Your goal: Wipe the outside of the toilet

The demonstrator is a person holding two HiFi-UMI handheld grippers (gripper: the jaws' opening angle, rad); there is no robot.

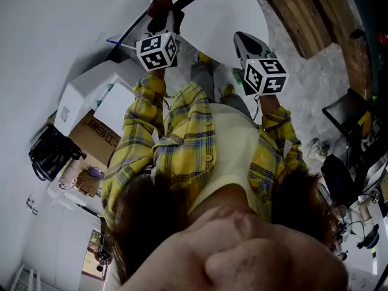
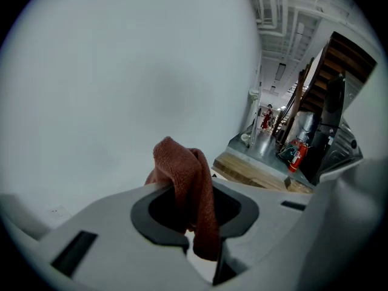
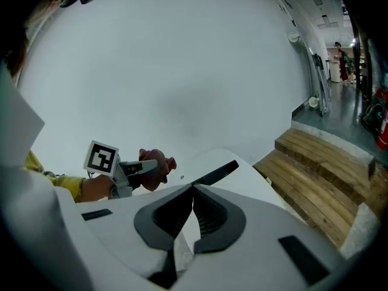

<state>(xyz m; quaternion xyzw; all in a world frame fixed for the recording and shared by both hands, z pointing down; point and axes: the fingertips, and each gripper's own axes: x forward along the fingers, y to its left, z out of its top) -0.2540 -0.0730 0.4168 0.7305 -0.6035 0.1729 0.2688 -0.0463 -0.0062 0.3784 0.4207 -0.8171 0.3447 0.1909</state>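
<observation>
Left gripper [image 2: 197,235] clamps a soft, limp red-brown cloth [image 2: 185,183] at a fold, right gripper [image 3: 193,190] closed and empty, beside what seems the hard, slick toilet [image 1: 224,23].

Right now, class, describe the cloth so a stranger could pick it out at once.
Find the big white toilet. At its edge the left tongs are shut on the cloth, a rust-red towelling rag bunched upward. The toilet and tongs beside it are hard and white or grey; it alone is soft and red.
</observation>
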